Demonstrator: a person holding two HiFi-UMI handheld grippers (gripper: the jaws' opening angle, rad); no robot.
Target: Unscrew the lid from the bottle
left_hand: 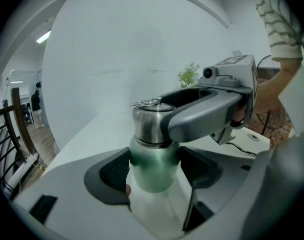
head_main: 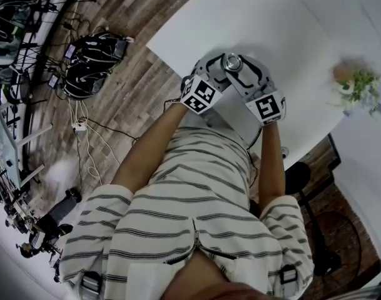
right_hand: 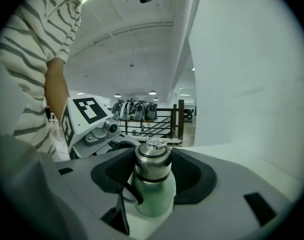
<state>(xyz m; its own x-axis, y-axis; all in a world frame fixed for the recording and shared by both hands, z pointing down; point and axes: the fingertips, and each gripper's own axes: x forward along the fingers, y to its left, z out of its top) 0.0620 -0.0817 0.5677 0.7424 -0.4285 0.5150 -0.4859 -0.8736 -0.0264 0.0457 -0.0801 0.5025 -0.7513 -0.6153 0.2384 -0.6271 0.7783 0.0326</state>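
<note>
A green bottle [left_hand: 153, 170] with a steel lid [left_hand: 151, 121] stands upright on the white table [head_main: 303, 30]. My left gripper [left_hand: 153, 178] is shut on the green body low down, its dark pads pressing both sides. My right gripper [right_hand: 152, 170] reaches in from the other side, higher up, with its pads against the steel lid [right_hand: 152, 160]. One of its grey fingers [left_hand: 201, 115] crosses in front of the lid in the left gripper view. From the head view both grippers meet around the lid [head_main: 231, 62] near the table's front edge. The left gripper's marker cube [right_hand: 87, 111] shows behind the bottle.
A small potted plant [head_main: 356, 83] sits at the table's right side. A cable [left_hand: 241, 146] lies on the table near the right gripper. Bags and cables [head_main: 90, 64] lie on the wooden floor to the left. A chair base [head_main: 321, 255] stands at lower right.
</note>
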